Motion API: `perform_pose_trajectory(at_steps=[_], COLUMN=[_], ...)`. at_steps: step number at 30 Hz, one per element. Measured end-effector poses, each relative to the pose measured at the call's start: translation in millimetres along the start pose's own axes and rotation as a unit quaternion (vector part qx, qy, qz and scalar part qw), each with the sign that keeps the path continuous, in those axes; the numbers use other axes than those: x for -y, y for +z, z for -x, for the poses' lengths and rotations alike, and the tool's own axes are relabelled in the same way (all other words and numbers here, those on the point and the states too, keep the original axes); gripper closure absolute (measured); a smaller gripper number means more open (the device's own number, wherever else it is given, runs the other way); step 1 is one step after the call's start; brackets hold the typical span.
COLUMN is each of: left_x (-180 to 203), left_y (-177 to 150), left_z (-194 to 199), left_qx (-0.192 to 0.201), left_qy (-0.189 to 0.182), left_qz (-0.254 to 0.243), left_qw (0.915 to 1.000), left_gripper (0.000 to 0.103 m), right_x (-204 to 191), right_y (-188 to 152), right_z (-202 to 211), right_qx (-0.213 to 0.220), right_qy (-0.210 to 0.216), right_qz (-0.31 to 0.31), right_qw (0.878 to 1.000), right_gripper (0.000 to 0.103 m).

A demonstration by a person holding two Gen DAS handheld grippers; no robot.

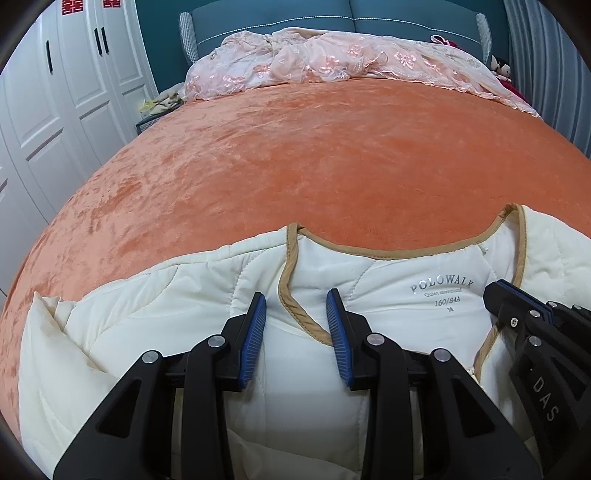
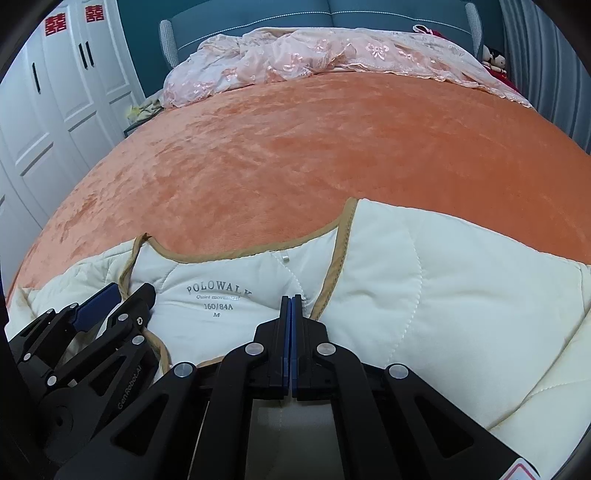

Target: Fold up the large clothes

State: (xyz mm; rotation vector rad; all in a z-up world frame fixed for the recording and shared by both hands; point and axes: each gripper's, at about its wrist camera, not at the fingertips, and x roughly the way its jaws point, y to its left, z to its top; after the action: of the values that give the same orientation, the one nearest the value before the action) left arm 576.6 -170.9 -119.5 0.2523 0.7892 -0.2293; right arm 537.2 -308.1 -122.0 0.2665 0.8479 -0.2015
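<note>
A cream quilted jacket with tan trim lies open on the orange bedspread, collar toward the headboard, its size label showing. My left gripper is open, its blue pads either side of the left front's tan edge, just over the fabric. My right gripper is shut at the right front's tan edge by the collar; whether fabric is pinched between the pads is hidden. The jacket and label show in the right wrist view too. Each gripper shows in the other's view: right, left.
A pink lace cover is bunched at the head of the bed against the teal headboard. White wardrobe doors stand at the left. Grey curtains hang at the right, with soft toys beside them.
</note>
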Motion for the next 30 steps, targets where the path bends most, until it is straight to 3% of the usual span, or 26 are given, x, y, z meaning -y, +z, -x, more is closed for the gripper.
perform_pose_trajectory(at_steps=[4, 5, 6, 7, 9, 11, 13, 15, 19, 23, 27, 30], left_x=[0, -3, -11, -22, -45, -69, -94, -126, -189, -222, -239, -245], left_y=[6, 7, 7, 5, -7, -33, -68, -108, -190, -251, -291, -307], left_z=[6, 14, 26, 44, 90, 135, 173, 204, 252, 281, 290, 295], left_qx=[-0.019, -0.028, -0.04, -0.041, -0.019, -0.022, -0.035, -0.055, -0.096, -0.126, -0.155, -0.156], left_qy=[0.003, -0.003, -0.008, -0.011, -0.046, -0.068, -0.07, -0.074, -0.062, -0.055, -0.079, -0.097], left_qz=[-0.007, -0.003, 0.009, 0.031, 0.056, 0.048, 0.05, 0.063, 0.103, 0.143, 0.216, 0.262], left_qw=[0.9998, 0.9996, 0.9991, 0.9986, 0.9972, 0.9963, 0.9957, 0.9937, 0.988, 0.9801, 0.9608, 0.9476], left_gripper=[0.068, 0.062, 0.056, 0.047, 0.041, 0.021, 0.02, 0.02, 0.02, 0.02, 0.02, 0.02], right_x=[3, 3, 5, 8, 18, 32, 54, 84, 143, 186, 211, 212], right_y=[6, 8, 10, 8, -5, -34, -76, -124, -214, -282, -323, -335], right_z=[4, 11, 27, 51, 112, 171, 225, 276, 346, 386, 392, 384], right_qx=[-0.017, -0.023, -0.019, 0.002, 0.042, 0.047, 0.053, 0.048, 0.0, -0.035, -0.053, -0.063], right_qy=[0.007, 0.008, 0.008, 0.02, 0.071, 0.092, 0.082, 0.06, 0.002, -0.036, -0.014, -0.001], right_qz=[-0.012, -0.016, -0.022, -0.034, -0.04, -0.022, -0.015, -0.02, -0.067, -0.141, -0.213, -0.233], right_qw=[1.0, 1.0, 1.0, 0.999, 0.996, 0.994, 0.995, 0.997, 0.998, 0.989, 0.975, 0.97], right_gripper=[0.103, 0.103, 0.102, 0.088, 0.087, 0.078, 0.054, 0.045, 0.045, 0.045, 0.045, 0.045])
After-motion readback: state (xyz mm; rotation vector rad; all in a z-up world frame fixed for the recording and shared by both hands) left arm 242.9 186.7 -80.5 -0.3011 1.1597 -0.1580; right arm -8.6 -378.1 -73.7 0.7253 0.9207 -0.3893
